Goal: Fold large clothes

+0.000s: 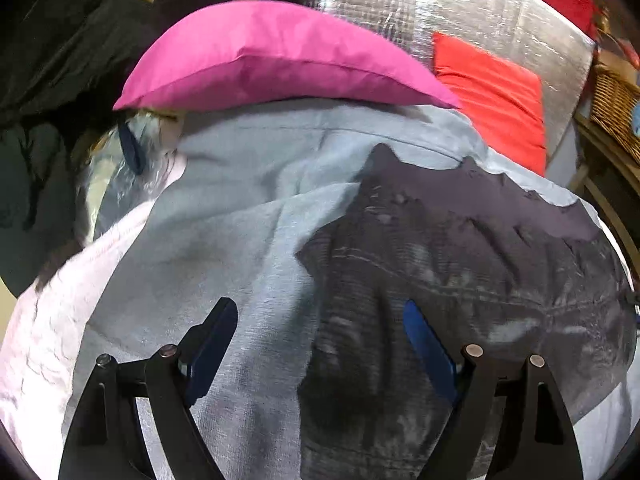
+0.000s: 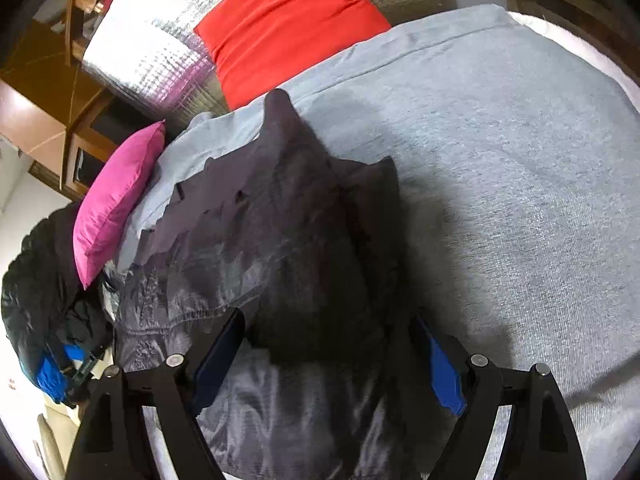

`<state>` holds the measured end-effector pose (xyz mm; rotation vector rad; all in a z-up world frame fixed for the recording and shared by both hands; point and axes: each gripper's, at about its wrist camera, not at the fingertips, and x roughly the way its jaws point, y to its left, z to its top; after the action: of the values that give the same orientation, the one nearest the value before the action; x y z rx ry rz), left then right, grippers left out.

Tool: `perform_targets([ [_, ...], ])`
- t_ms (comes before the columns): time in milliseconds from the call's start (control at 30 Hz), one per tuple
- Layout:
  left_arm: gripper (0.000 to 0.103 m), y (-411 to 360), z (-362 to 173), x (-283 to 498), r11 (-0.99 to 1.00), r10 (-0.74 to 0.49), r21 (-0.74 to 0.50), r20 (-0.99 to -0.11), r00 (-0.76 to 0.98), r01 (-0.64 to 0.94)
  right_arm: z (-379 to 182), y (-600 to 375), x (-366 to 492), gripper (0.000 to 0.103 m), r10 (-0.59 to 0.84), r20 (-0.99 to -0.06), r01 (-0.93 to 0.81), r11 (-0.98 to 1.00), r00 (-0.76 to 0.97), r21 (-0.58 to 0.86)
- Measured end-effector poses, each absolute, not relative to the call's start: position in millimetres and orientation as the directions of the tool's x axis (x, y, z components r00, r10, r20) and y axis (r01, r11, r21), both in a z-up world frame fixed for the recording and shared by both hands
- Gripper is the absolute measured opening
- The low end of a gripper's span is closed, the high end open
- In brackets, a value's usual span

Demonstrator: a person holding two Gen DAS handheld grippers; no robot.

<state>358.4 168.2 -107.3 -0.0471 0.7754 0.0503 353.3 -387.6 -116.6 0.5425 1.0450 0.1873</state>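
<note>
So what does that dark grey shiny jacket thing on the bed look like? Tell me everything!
The dark grey shiny jacket looks like thin, slippery fabric, crinkled all over, with stitched seams and pale glints where light hits it. It lies crumpled and partly bunched, not yet folded neatly, on the light grey knitted blanket. One end pokes up toward the pink pillow and red cushion. Both the left gripper and right gripper hover open above it, gripping nothing.

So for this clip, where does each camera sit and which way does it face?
Left wrist: on the left gripper, angled down at the dark jacket on the grey blanket; only its open fingers show.
Right wrist: on the right gripper, angled down over the jacket; only its open fingers show.
Shared: jacket, blanket, pink cushion, red cushion.
</note>
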Motion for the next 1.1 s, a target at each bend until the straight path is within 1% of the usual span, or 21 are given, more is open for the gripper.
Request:
perform_targets([
  [333, 0.085, 168.5, -105.7, 365.9, 0.999, 0.000, -0.037, -0.705, 0.709, -0.037, -112.3, -383.2, 358.7, 0.086, 0.394, -0.772, 0.089, 0.863, 0.499, 0.497],
  [400, 0.085, 172.6, -108.7, 371.7, 0.997, -0.043, -0.079, -0.723, 0.690, -0.021, -114.8, -384.3, 360.5, 0.086, 0.397, -0.773, 0.087, 0.863, 0.495, 0.498],
  [500, 0.085, 187.4, -117.6, 385.4, 0.977, -0.168, -0.215, -0.758, 0.631, 0.001, -118.6, -385.8, 362.8, 0.086, 0.408, -0.771, 0.081, 0.859, 0.488, 0.506],
  [633, 0.085, 201.2, -133.0, 400.5, 0.944, -0.268, -0.330, -0.776, 0.571, -0.005, -123.2, -385.9, 367.1, 0.086, 0.423, -0.767, 0.069, 0.855, 0.483, 0.515],
  [767, 0.085, 192.5, -149.9, 414.0, 0.927, -0.339, -0.374, -0.801, 0.493, 0.030, -129.6, -380.2, 375.1, 0.086, 0.459, -0.758, 0.044, 0.842, 0.463, 0.537],
  [833, 0.085, 182.6, -153.9, 418.0, 0.927, -0.348, -0.372, -0.809, 0.474, 0.045, -131.2, -372.7, 379.7, 0.083, 0.452, -0.769, 0.030, 0.854, 0.452, 0.519],
  [867, 0.077, 176.0, -155.0, 419.0, 0.933, -0.336, -0.355, -0.814, 0.475, 0.051, -131.5, -368.0, 382.1, 0.070, 0.454, -0.771, 0.017, 0.857, 0.446, 0.515],
  [900, 0.069, 169.1, -156.0, 420.2, 0.937, -0.330, -0.344, -0.818, 0.471, 0.060, -131.8, -364.8, 383.6, 0.061, 0.456, -0.775, 0.013, 0.859, 0.438, 0.512],
  [933, 0.055, 162.5, -156.2, 421.1, 0.940, -0.324, -0.335, -0.821, 0.471, 0.064, -131.3, -362.2, 384.6, 0.054, 0.453, -0.779, 0.013, 0.861, 0.433, 0.508],
  [967, 0.040, 157.0, -155.4, 421.3, 0.943, -0.318, -0.327, -0.821, 0.474, 0.067, -130.0, -360.1, 384.9, 0.037, 0.454, -0.782, 0.007, 0.863, 0.428, 0.506],
  [1000, 0.036, 151.4, -153.1, 421.3, 0.949, -0.303, -0.308, -0.825, 0.477, 0.070, -125.8, -356.6, 384.9, 0.029, 0.451, -0.786, -0.004, 0.869, 0.423, 0.496],
  [1033, 0.027, 146.4, -148.9, 421.0, 0.956, -0.283, -0.283, -0.828, 0.484, 0.076, -120.5, -352.6, 384.4, 0.026, 0.438, -0.794, -0.017, 0.879, 0.422, 0.477],
  [1067, 0.023, 143.2, -145.1, 420.0, 0.961, -0.269, -0.265, -0.829, 0.491, 0.080, -115.5, -349.6, 384.3, 0.024, 0.425, -0.802, -0.024, 0.888, 0.419, 0.459],
  [1100, 0.021, 139.5, -139.7, 417.7, 0.966, -0.252, -0.244, -0.829, 0.499, 0.083, -108.9, -345.7, 384.0, 0.022, 0.408, -0.812, -0.034, 0.900, 0.418, 0.435],
])
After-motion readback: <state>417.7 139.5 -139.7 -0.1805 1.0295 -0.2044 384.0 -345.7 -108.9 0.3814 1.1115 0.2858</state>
